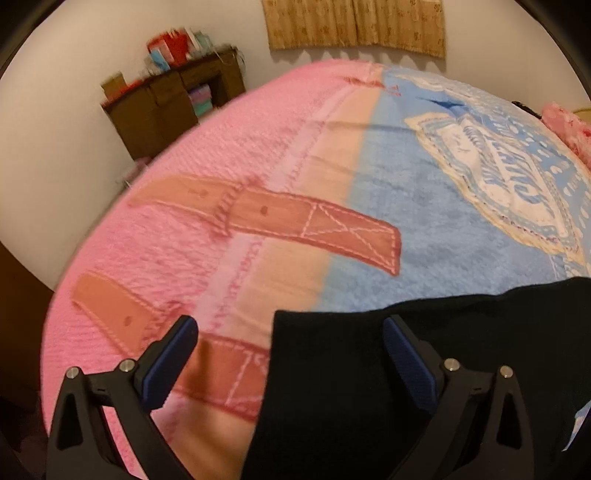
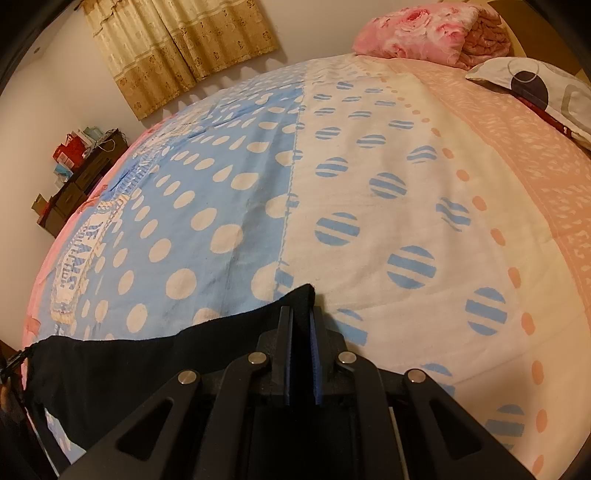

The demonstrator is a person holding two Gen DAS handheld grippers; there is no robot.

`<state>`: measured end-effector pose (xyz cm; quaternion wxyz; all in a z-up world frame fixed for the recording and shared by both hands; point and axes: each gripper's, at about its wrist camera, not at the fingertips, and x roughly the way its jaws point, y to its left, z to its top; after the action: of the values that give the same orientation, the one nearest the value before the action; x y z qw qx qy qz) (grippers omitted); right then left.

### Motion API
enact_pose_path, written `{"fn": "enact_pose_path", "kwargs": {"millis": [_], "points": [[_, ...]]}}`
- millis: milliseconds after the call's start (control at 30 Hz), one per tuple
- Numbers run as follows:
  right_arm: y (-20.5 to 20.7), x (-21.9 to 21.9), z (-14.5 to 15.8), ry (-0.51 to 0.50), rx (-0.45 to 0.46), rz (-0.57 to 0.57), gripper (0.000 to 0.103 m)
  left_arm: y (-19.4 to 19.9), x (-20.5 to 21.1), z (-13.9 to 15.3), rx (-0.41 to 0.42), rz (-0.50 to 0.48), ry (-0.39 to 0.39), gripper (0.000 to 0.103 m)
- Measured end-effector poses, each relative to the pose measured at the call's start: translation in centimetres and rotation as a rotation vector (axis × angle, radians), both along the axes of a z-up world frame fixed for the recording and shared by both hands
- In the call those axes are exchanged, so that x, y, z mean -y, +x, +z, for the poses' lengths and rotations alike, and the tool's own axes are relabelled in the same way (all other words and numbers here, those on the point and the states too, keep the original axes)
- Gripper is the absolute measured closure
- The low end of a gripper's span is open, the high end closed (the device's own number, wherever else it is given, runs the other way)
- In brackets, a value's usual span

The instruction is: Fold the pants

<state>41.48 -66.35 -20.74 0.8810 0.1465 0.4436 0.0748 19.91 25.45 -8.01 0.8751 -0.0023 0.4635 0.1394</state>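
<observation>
On bed: right gripper fingers pinching black pants corner; left gripper fingers wide over edge.

I counted one pair of black pants, one patterned blanket over the bed, two tools, left and right, one curtain, one dark shelf unit, one floral quilt and one pillow.

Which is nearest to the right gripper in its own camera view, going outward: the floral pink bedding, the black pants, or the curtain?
1. Black pants, pinched in the right gripper.
2. Floral pink bedding, far end of the bed, right.
3. Curtain, on the back wall, left.
</observation>
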Motion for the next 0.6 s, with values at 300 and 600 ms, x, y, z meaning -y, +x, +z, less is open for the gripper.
{"fn": "enact_pose_path", "kwargs": {"millis": [300, 600], "points": [[0.6, -0.7, -0.1, -0.043, -0.002, 0.015, 0.095, 1.2, 0.9, -0.5, -0.008, -0.090, -0.068, 0.066], [-2.2, 0.4, 3.0, -0.001, 0.106, -0.020, 0.097, -1.3, 1.6, 2.6, 0.062, -0.127, -0.077, 0.087]]}}
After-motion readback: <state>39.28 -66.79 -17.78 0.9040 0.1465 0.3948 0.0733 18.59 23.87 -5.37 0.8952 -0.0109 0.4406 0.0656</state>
